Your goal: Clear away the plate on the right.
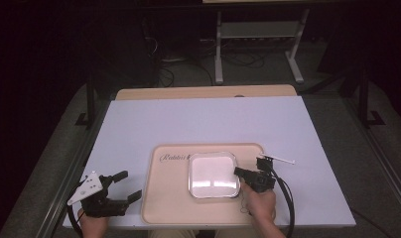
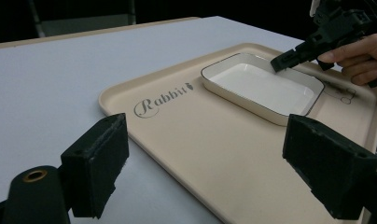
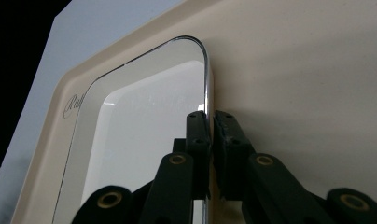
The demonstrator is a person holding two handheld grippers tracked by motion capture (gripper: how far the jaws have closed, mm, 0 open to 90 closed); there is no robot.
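A white square dish (image 1: 213, 174) with a dark rim sits on a beige tray (image 1: 168, 203) printed "Rabbit". My right gripper (image 1: 236, 171) is shut on the dish's right rim. In the right gripper view the two jaws (image 3: 211, 116) pinch the thin rim of the dish (image 3: 144, 116), one pad inside and one outside over the tray (image 3: 294, 70). My left gripper (image 1: 130, 184) rests open near the table's front left corner, left of the tray. In the left gripper view, its jaws (image 2: 210, 163) stand wide apart with nothing between them, facing the dish (image 2: 266, 86) and the right gripper (image 2: 280, 63).
The tray lies at the front middle of a pale table (image 1: 208, 119). A thin white rod (image 1: 283, 160) lies just right of the tray's far corner. A metal desk frame (image 1: 258, 34) stands on the dark floor beyond the table.
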